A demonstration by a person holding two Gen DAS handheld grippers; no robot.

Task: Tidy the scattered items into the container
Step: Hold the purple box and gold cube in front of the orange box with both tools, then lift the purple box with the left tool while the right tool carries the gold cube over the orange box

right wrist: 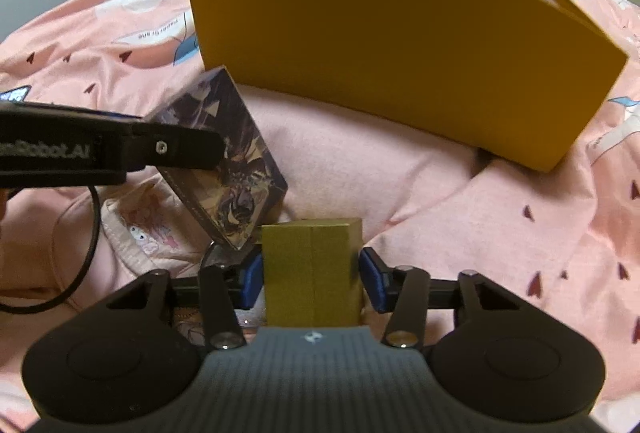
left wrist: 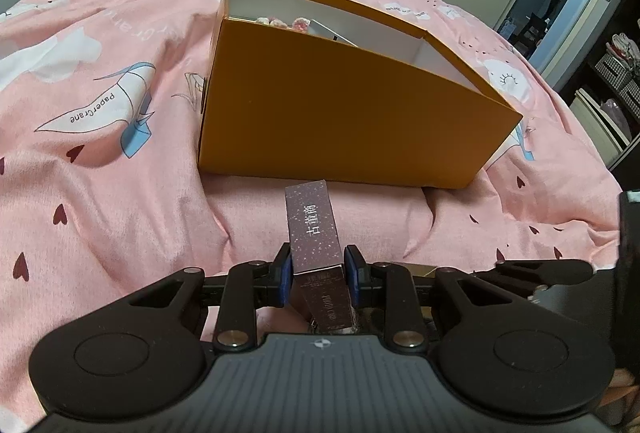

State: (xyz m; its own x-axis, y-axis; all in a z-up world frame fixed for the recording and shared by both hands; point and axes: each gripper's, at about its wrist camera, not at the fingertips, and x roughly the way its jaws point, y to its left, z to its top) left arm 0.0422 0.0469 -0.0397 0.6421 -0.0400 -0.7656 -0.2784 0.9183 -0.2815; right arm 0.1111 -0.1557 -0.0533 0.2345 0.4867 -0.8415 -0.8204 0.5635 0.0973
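An open orange cardboard box (left wrist: 344, 113) stands on the pink bedspread; it also shows in the right wrist view (right wrist: 392, 45). Several small items lie inside it at the far end (left wrist: 296, 24). My left gripper (left wrist: 318, 273) is shut on a dark purple speckled carton (left wrist: 316, 229), held just in front of the orange box. The same carton shows in the right wrist view (right wrist: 232, 161), clamped by the left gripper's fingers (right wrist: 176, 149). My right gripper (right wrist: 312, 277) has its pads against a gold box (right wrist: 312, 273), low over the bed.
The pink bedspread (left wrist: 100, 193) is rumpled with folds. A pale pink printed cloth (right wrist: 148, 229) and a black cable (right wrist: 86, 257) lie at the left of the right wrist view. A door and shelves (left wrist: 616, 73) stand beyond the bed's right side.
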